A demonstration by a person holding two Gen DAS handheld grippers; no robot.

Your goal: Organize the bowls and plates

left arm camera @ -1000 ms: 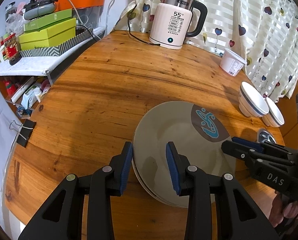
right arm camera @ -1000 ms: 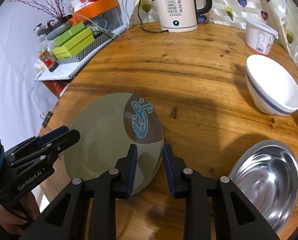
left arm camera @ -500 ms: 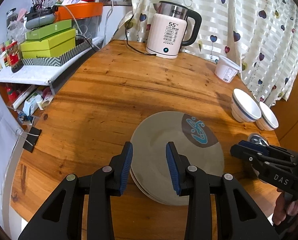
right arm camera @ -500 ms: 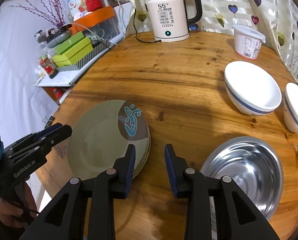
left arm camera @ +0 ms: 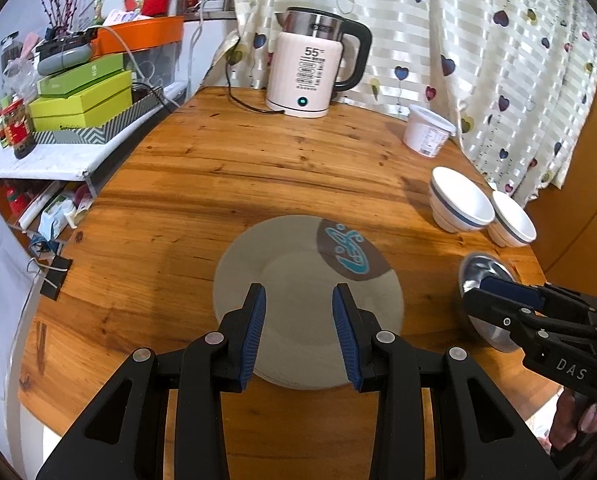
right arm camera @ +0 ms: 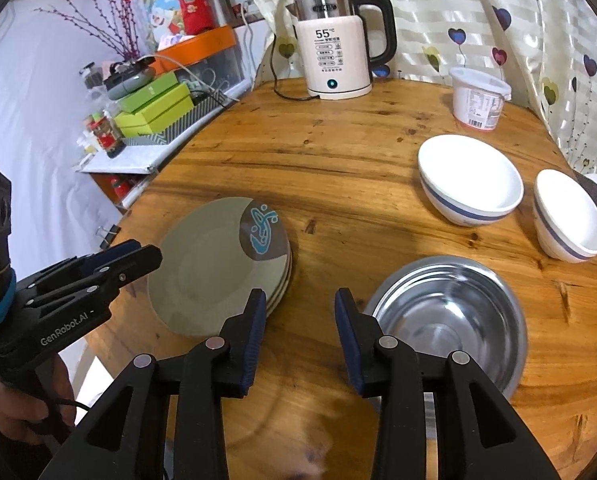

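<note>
Left gripper (left arm camera: 298,328): black two-finger tool with blue pads, fingers spread apart and holding nothing; it hung over the near side of the stack of grey-green round plates (left arm camera: 298,300).
Right gripper (right arm camera: 299,336): same black build with blue pads, fingers apart and empty, above bare wood between the plates and the round stainless-steel bowl (right arm camera: 450,316).
Plates: stacked near the front edge of the round wooden table (right arm camera: 338,152); the top plate carried a brown patch with a turquoise fish-like motif on its far right side.
Steel bowl: at the front right of the table, just right of the right gripper's right finger, apart from the plates.
Large white ceramic bowl with a blue band (right arm camera: 470,184): toward the right edge of the table, beyond the steel bowl.
Small white ceramic bowl with a blue band (right arm camera: 568,216): just right of the large one, nearest the right edge.
Writing on tools: "GenRobot.AI" on the left gripper's side, "DAS" on the right gripper's side.
White electric kettle with a black handle (right arm camera: 338,44): at the back edge of the table, display reading "55"; the smaller print under it was too small to read.
White plastic tub with a printed label (right arm camera: 478,98): back right of the table, label text unreadable.
</note>
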